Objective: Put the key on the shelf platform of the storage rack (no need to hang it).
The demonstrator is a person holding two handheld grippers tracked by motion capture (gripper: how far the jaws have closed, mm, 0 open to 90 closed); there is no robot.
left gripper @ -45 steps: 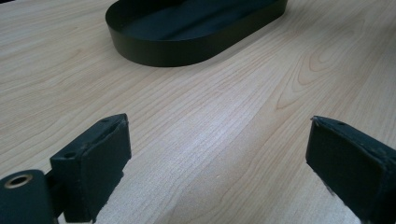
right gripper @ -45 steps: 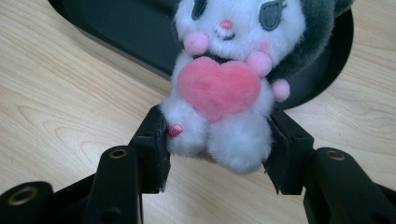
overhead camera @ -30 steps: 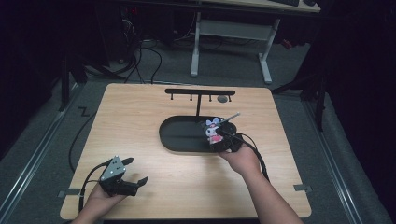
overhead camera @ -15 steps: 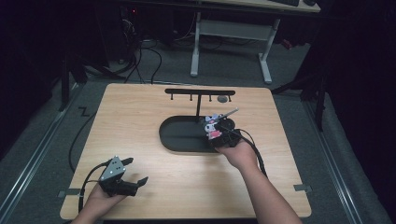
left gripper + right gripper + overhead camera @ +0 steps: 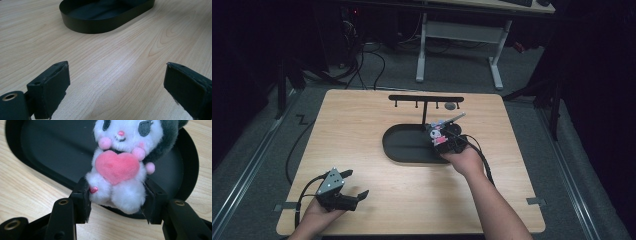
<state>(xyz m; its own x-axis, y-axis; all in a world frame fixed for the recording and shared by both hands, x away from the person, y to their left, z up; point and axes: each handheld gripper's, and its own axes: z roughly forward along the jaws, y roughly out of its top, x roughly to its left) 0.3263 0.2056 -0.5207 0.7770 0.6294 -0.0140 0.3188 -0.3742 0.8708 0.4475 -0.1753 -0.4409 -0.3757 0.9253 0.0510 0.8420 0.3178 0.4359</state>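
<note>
My right gripper (image 5: 115, 197) is clamped on a small white plush toy with dark grey ears and a pink felt heart on its chest (image 5: 120, 167); both black pads press into its fluffy lower body, one on each side. In the high view I see the toy (image 5: 438, 134) held over the right end of the shallow black oval tray (image 5: 404, 145), which lies near the middle of the light wooden table (image 5: 362, 120), just in front of a low black rack with short pegs (image 5: 426, 99). From the right gripper view, the toy faces my camera, upright, with the tray's dark floor behind it. My left gripper (image 5: 354, 186) rests near the table's near left corner, well apart from the tray, jaws spread wide with nothing but bare wood between them.
</note>
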